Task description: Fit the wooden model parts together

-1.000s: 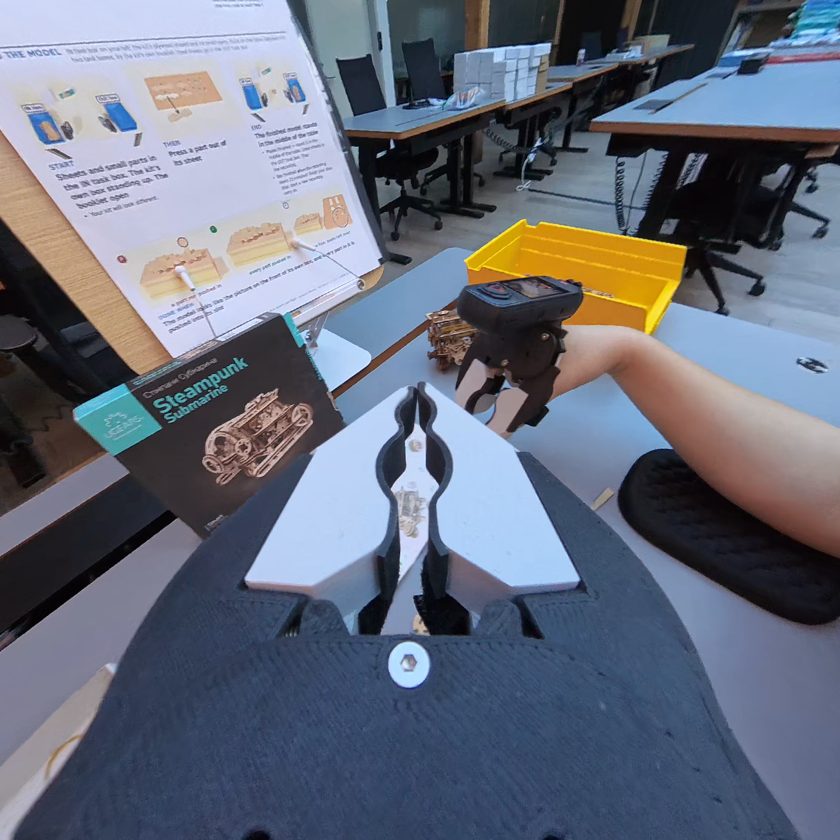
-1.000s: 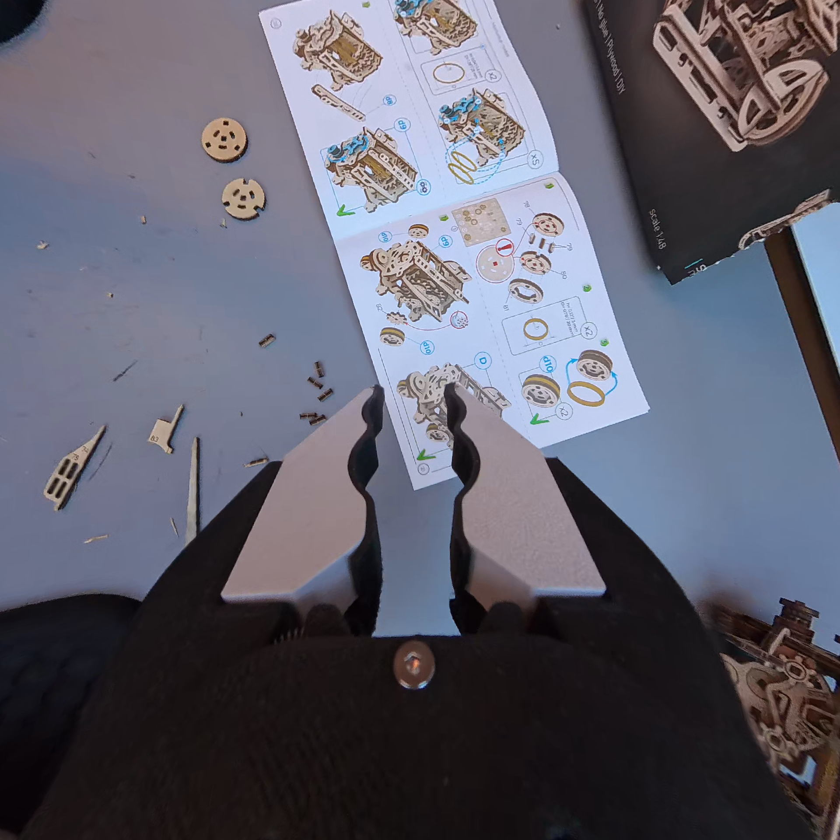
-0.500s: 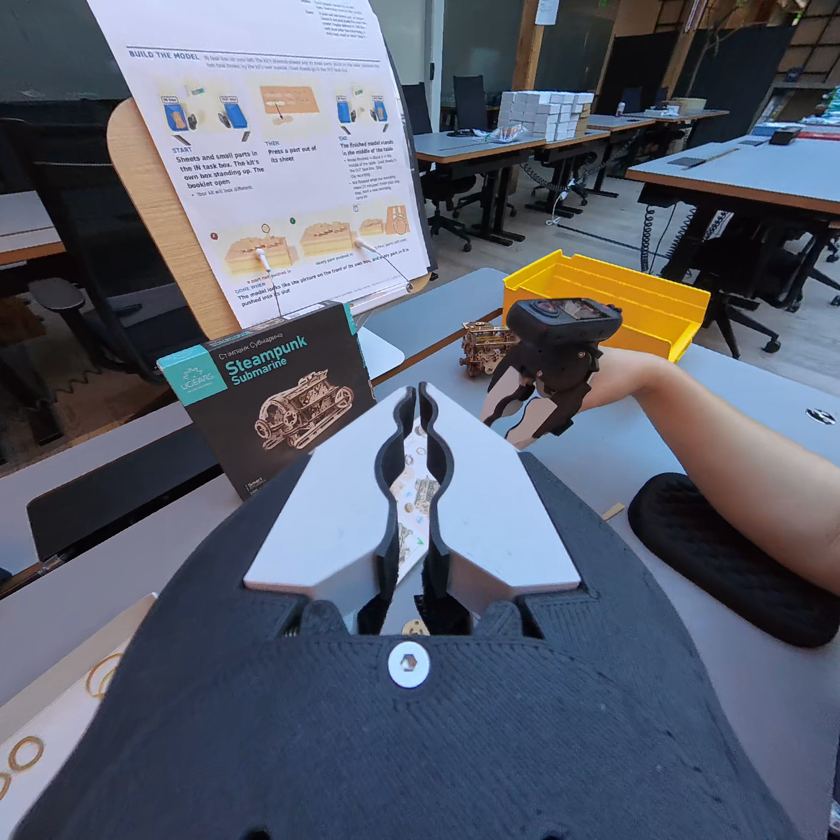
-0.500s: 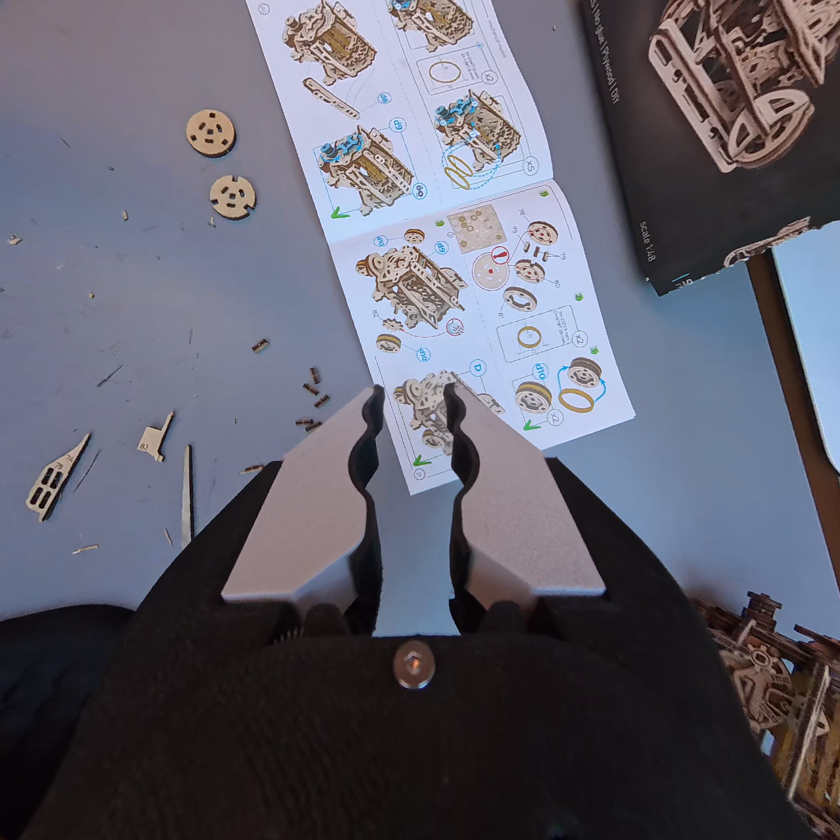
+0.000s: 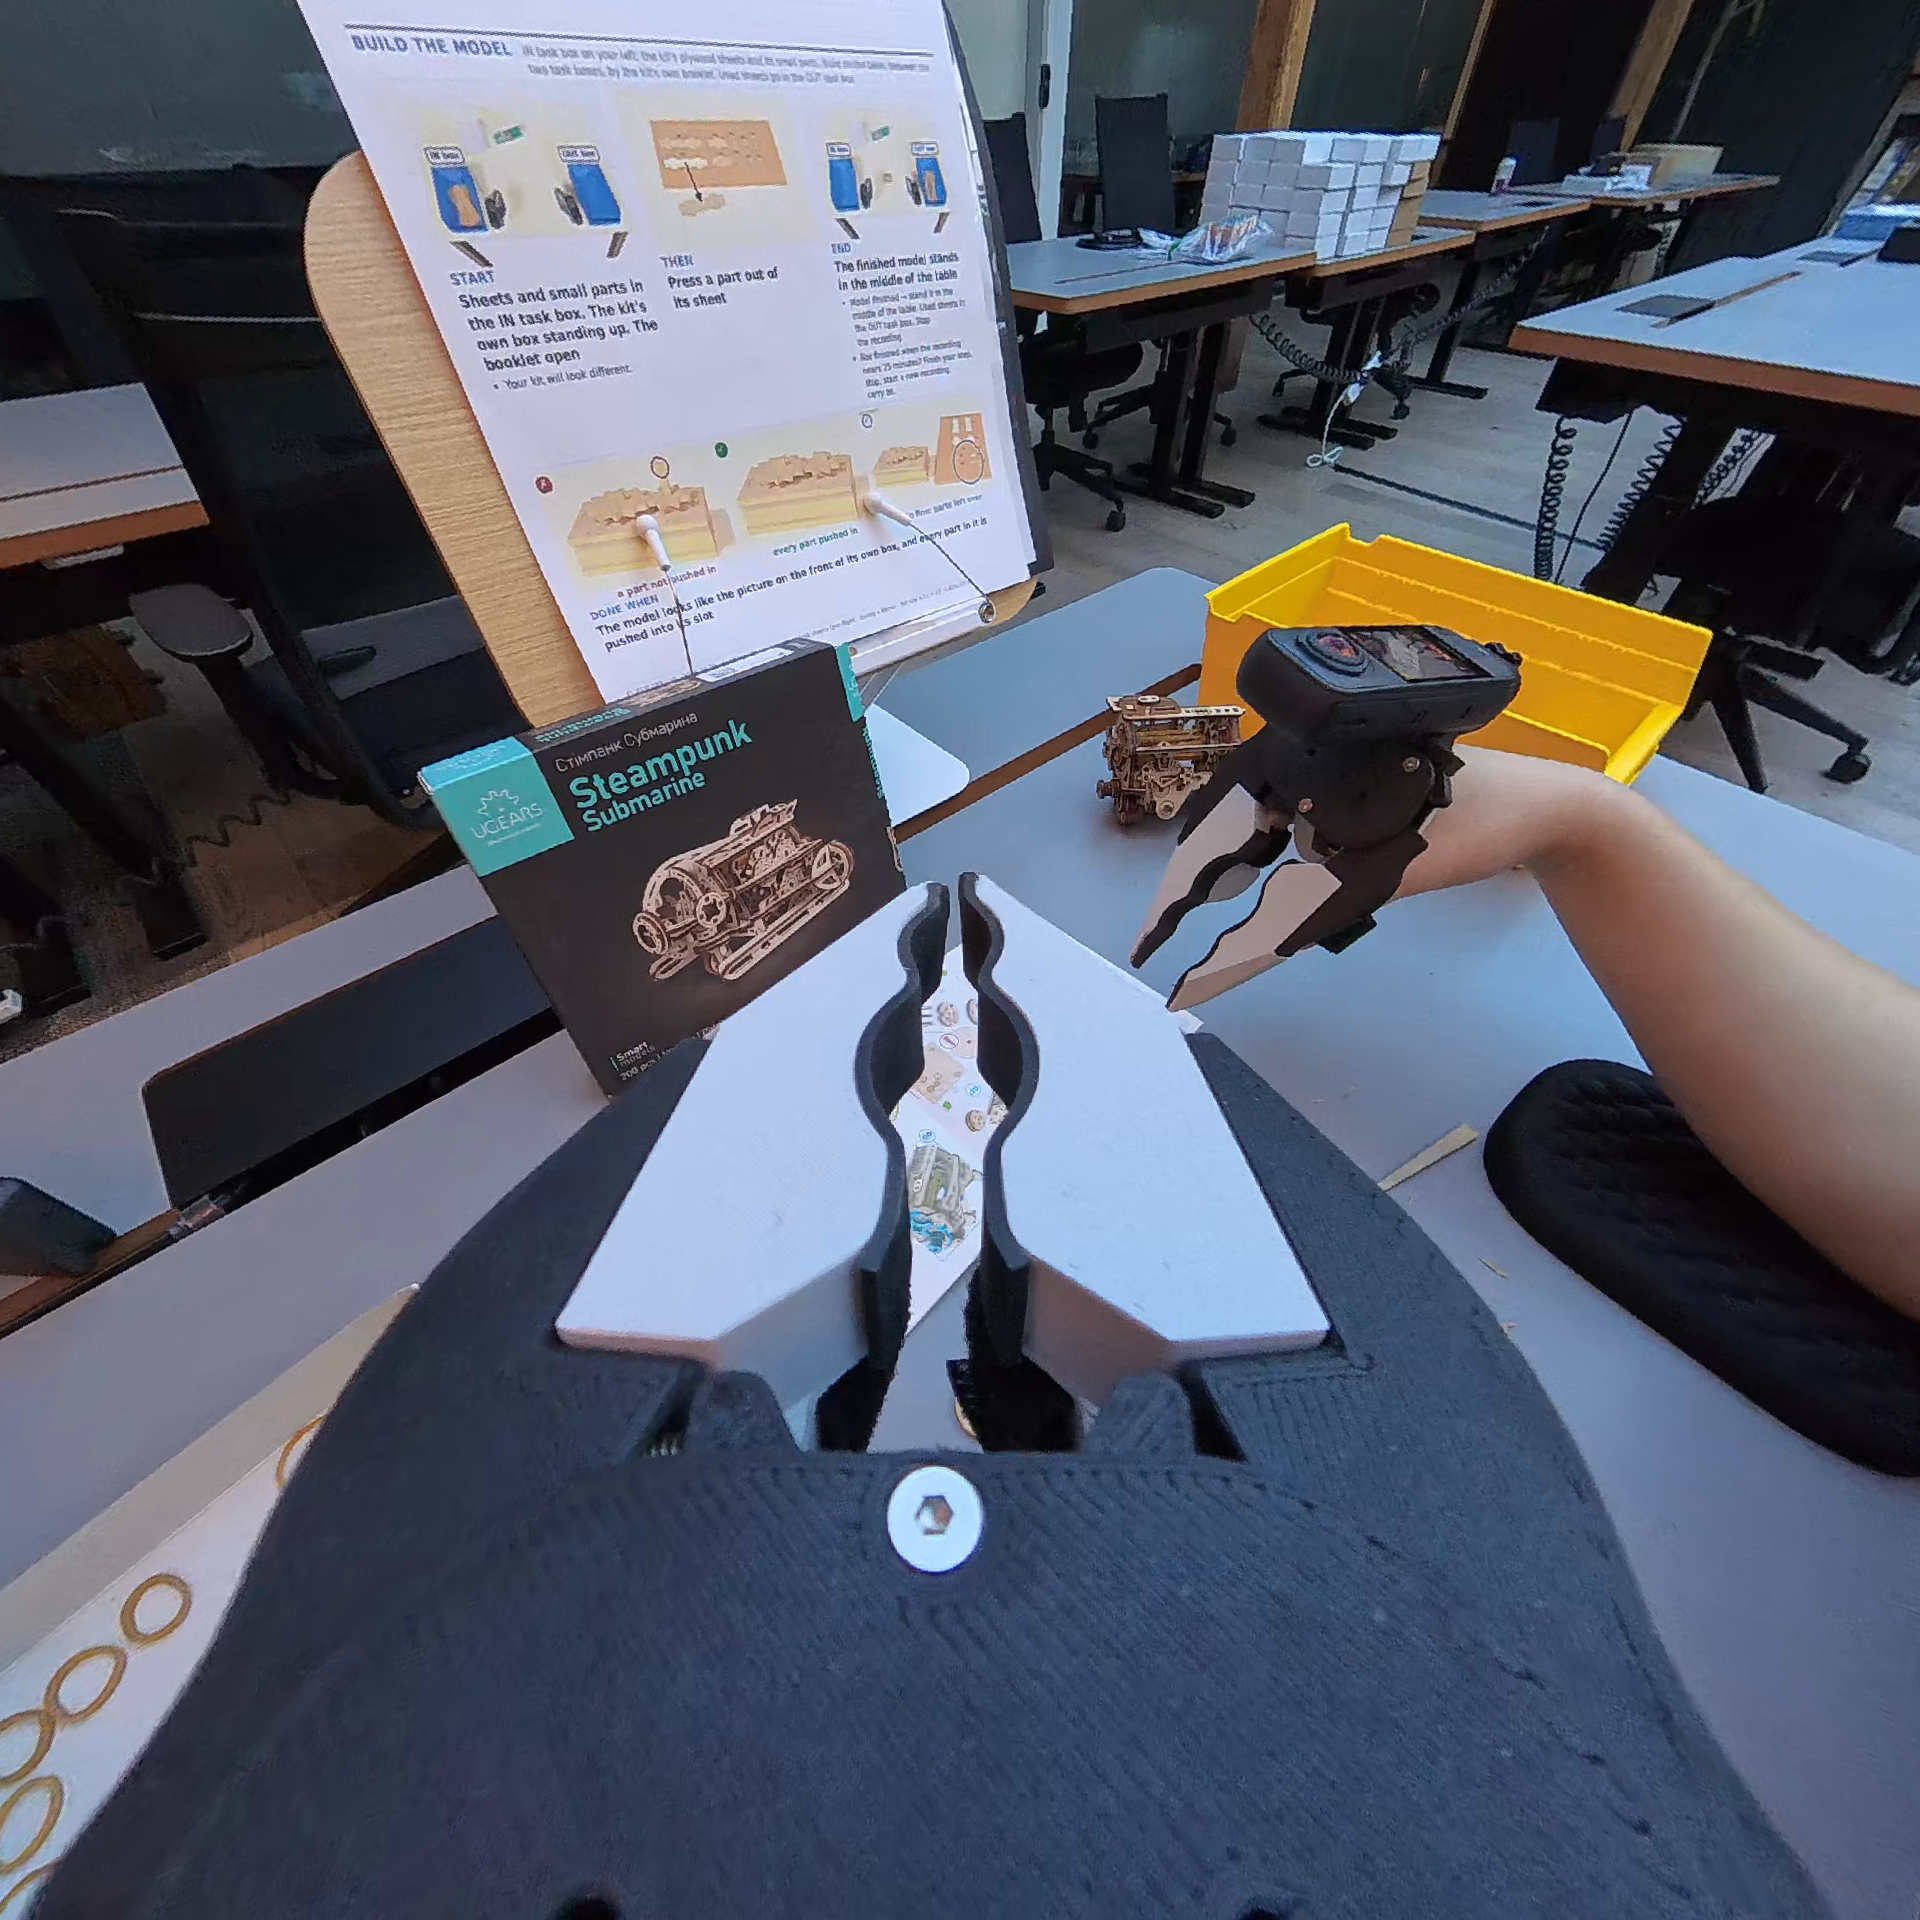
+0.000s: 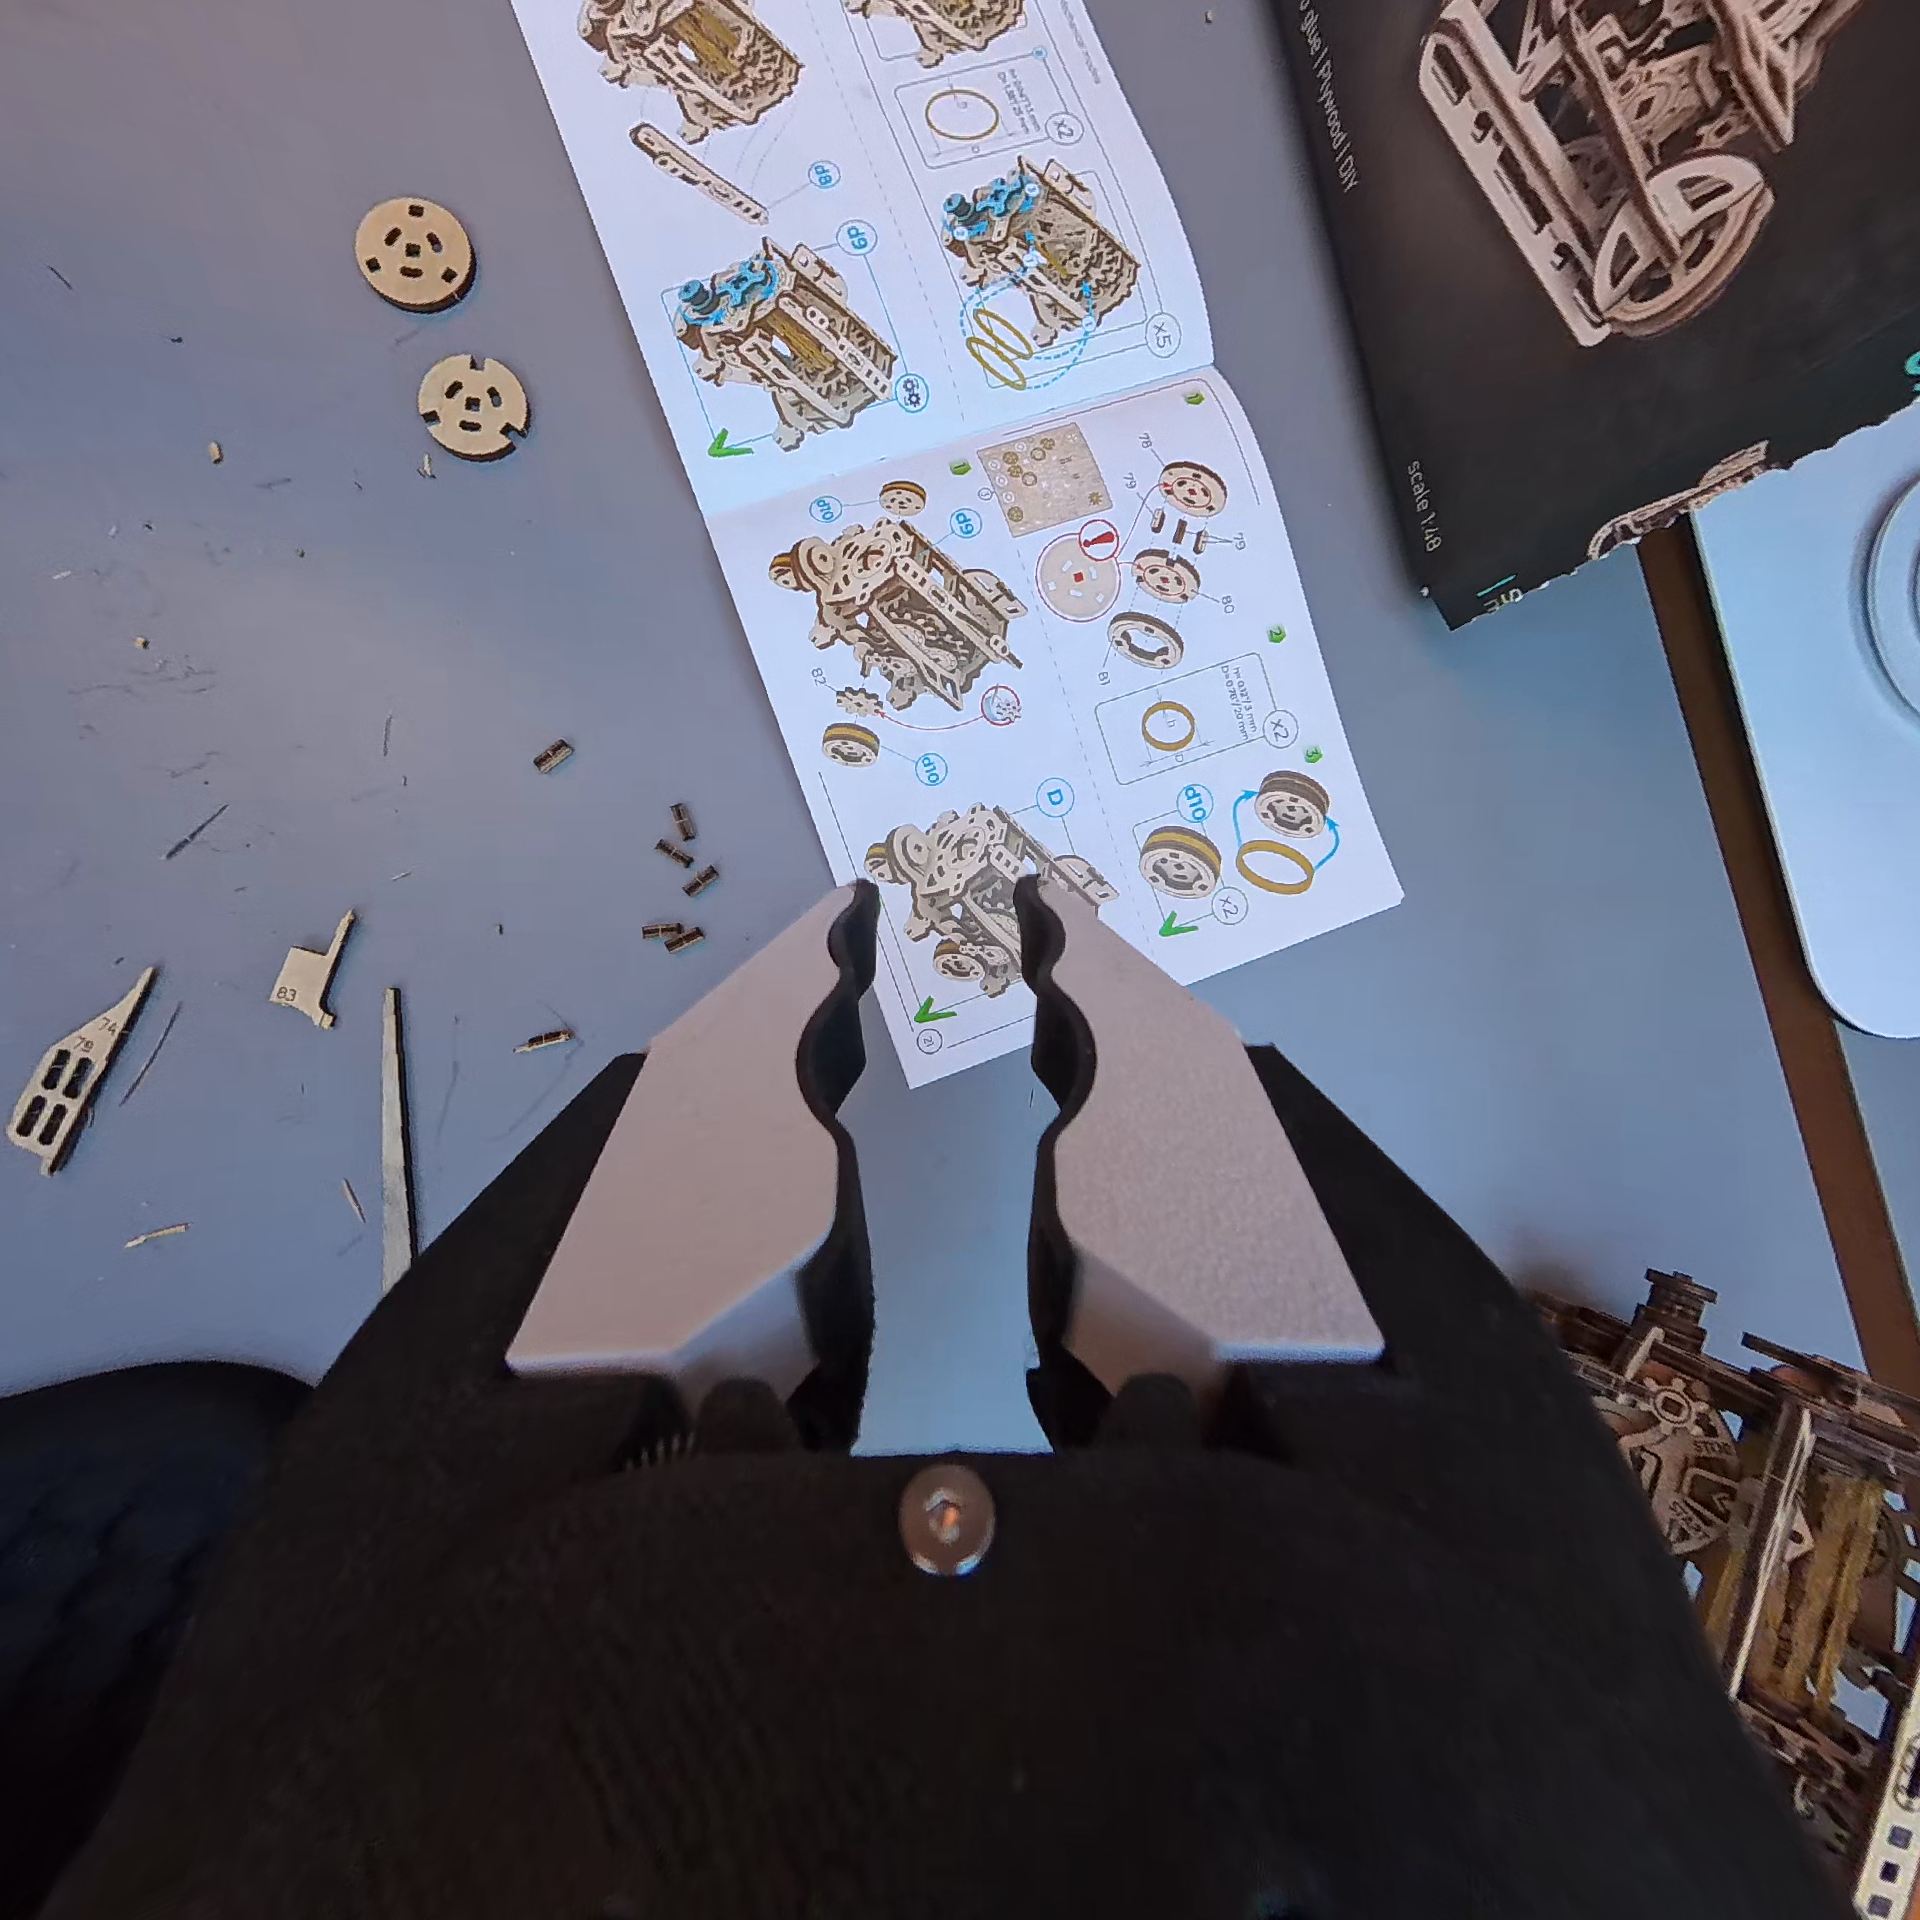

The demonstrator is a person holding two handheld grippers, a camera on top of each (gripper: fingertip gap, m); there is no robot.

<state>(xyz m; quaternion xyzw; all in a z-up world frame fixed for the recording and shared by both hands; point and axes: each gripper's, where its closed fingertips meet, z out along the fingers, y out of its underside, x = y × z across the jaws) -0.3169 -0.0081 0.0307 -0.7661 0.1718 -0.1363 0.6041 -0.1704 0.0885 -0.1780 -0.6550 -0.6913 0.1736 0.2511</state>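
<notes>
A partly built wooden model [image 5: 1164, 769] stands on the grey table [image 5: 1455, 1039], also at the right wrist view's lower right [image 6: 1745, 1538]. Two round wooden discs [image 6: 414, 255] [image 6: 473, 405], several tiny wooden pins [image 6: 675, 883], two flat offcuts [image 6: 73, 1070] [image 6: 312, 971] and a thin stick [image 6: 393, 1132] lie loose left of the open booklet [image 6: 987, 499]. My right gripper [image 6: 945, 894] is open and empty above the booklet's near corner; it also shows in the left wrist view [image 5: 1155, 982]. My left gripper [image 5: 954, 894] is shut and empty, in front of the kit box [image 5: 675, 862].
An instruction sheet on a wooden stand [image 5: 707, 312] rises behind the kit box [image 6: 1621, 260]. A yellow bin [image 5: 1455, 634] sits at the back right. A black wrist pad [image 5: 1704, 1268] lies under the person's forearm. A sheet with rubber bands [image 5: 83, 1683] is at the lower left. Some 30 cm of space lies between my two pairs of fingers. My right gripper is the nearer one to the thin stick [image 6: 393, 1132]: about 12 cm, against 35 cm.
My left gripper's view has swung so the stand and kit box sit more central. My right gripper has drifted slightly right, toward the model. Both jaws stand as before.
</notes>
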